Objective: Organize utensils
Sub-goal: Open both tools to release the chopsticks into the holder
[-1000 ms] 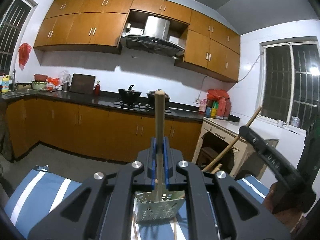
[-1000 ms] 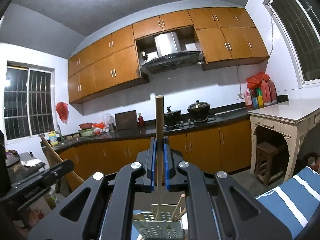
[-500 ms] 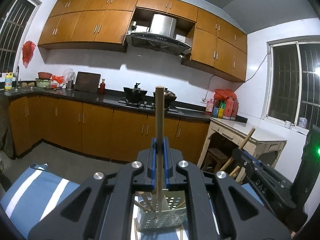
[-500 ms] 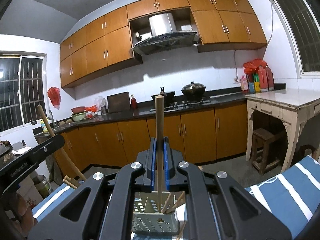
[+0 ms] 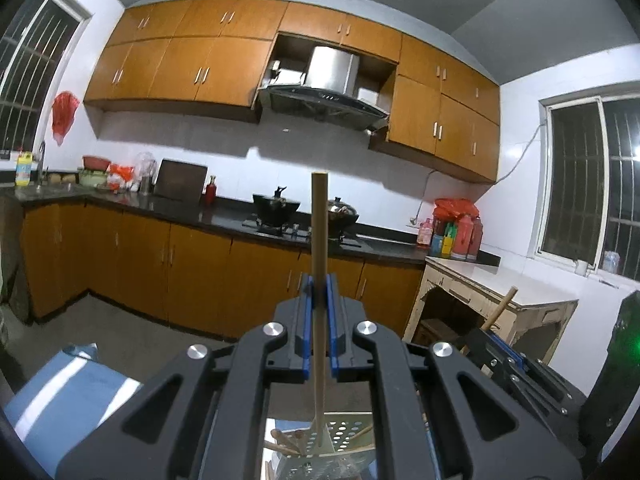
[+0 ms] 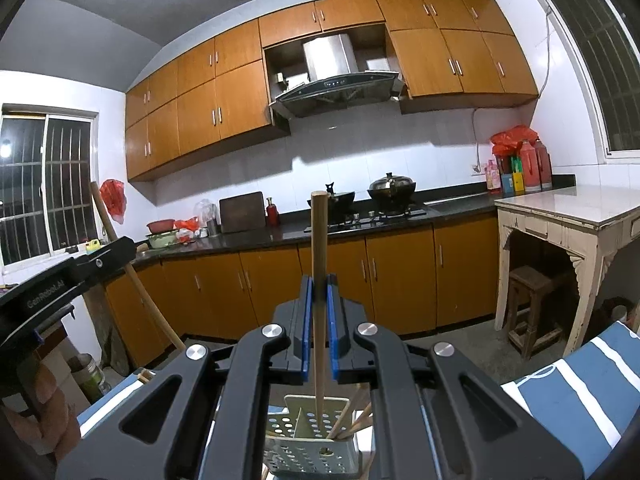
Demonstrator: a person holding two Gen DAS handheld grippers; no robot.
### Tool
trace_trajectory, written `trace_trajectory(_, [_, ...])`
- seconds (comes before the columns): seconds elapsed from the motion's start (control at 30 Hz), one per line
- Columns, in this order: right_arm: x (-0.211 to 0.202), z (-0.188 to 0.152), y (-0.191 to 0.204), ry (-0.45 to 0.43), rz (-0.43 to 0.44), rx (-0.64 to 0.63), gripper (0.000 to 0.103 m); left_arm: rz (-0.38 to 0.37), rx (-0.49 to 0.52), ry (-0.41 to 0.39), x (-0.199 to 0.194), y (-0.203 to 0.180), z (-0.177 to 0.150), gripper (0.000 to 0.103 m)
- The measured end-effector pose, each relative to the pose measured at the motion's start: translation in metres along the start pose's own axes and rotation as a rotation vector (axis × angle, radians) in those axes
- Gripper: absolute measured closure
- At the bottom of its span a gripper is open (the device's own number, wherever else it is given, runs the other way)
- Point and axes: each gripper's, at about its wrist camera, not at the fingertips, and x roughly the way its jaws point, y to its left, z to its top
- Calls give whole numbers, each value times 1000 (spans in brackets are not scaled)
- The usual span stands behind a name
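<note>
Home kitchen, wooden cabinets, range hood, stove pots

Two hand-held grippers, two held chopsticks, one perforated holder

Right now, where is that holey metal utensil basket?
In the right wrist view, the perforated basket sits low at centre, below the closed jaws, on the blue-striped cloth, under the held chopstick.

perforated holder w/ sticks below, other gripper close alongside
</note>
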Motion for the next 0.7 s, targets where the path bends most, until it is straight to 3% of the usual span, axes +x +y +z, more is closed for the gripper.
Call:
trace_trajectory(0.17, [8,-8,-2,24,-9,12,95,17,28,0,7,-1,-11,95])
trace_trajectory(0.4, [12,-23,-4,105,-5,13,94,36,26,103,31,7,-40,95])
trace_trajectory(0.47, [7,-26,-6,114,-11,7,85,40,19,124,31,11,-42,86])
trace_trajectory(0.53, [1,-29,-8,118,-18,10,67,51,17,135,28,15,-43,76])
trace_trajectory(0.7, [-17,-35,-13,138,-29,23,66,78,15,164,10,31,-44,71])
